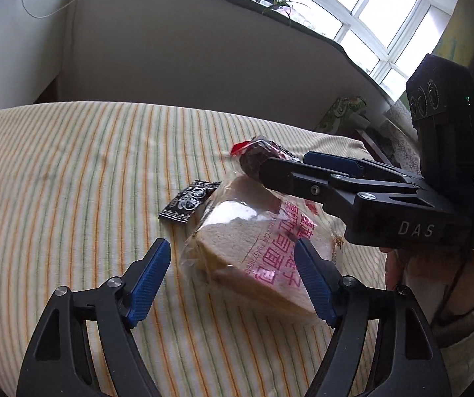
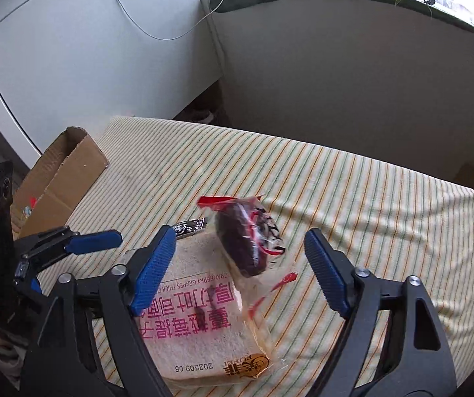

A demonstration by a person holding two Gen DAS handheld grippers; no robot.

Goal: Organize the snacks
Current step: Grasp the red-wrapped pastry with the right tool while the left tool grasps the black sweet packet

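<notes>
On the bed covered with a cream sheet striped in green and orange (image 2: 369,198), a clear plastic bag of sliced toast bread with pink printed characters (image 2: 200,314) lies flat, and a dark chocolate-coloured round cake in a clear wrapper with red print (image 2: 243,241) sits tilted partly on the bread bag's far end and partly on the sheet. Just beyond the bread, touching or nearly touching its far-left corner, lies a small black sachet with a white pattern (image 1: 189,203), flat on the sheet. From the left wrist view, the left gripper (image 1: 233,281) hovers over the near part of the bread bag with its blue-padded fingers (image 1: 151,278) spread wide apart, holding nothing. From the right wrist view, the right gripper (image 2: 240,271) also has its two blue-padded fingers (image 2: 326,274) spread wide, one on each side of the wrapped cake, with a clear gap to the wrapper on both sides. In the left wrist view this gripper reaches in from the right, its tips at the cake (image 1: 256,157). An open brown cardboard box (image 2: 68,172) stands at the left edge of the bed, well apart from the snacks, with something colourful inside that is too small to tell.
</notes>
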